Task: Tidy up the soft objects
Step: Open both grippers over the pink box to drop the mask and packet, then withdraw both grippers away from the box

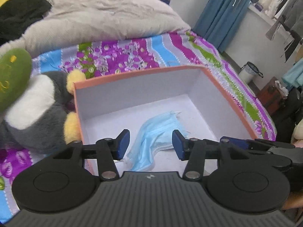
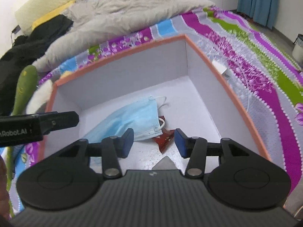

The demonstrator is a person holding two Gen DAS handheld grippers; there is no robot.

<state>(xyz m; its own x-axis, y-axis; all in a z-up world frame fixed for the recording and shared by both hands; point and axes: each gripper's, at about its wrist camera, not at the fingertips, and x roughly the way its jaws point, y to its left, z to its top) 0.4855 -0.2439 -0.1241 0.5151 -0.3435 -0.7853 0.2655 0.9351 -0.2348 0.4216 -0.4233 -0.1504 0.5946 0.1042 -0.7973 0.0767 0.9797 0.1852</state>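
An open box with an orange rim point(image 1: 229, 98) point(image 2: 217, 66) and white inside sits on the bed. A light blue face mask point(image 1: 157, 134) point(image 2: 132, 117) lies crumpled on its floor. A small dark red piece point(image 2: 164, 138) lies beside the mask. My left gripper point(image 1: 150, 144) is open above the box, over the mask. My right gripper point(image 2: 153, 141) is open above the box, over the red piece. A grey and white plush toy with yellow feet point(image 1: 37, 106) lies against the box's left wall, with a green plush point(image 1: 13, 75) point(image 2: 24, 89) beside it.
The bed has a striped purple, blue and green sheet point(image 1: 132, 53) point(image 2: 246, 56). A beige duvet point(image 1: 98, 15) and black clothes point(image 1: 19, 15) lie at the far side. A small white object point(image 2: 221, 68) lies right of the box. Blue curtains point(image 1: 221, 13) and a bin point(image 1: 248, 71) stand beyond the bed.
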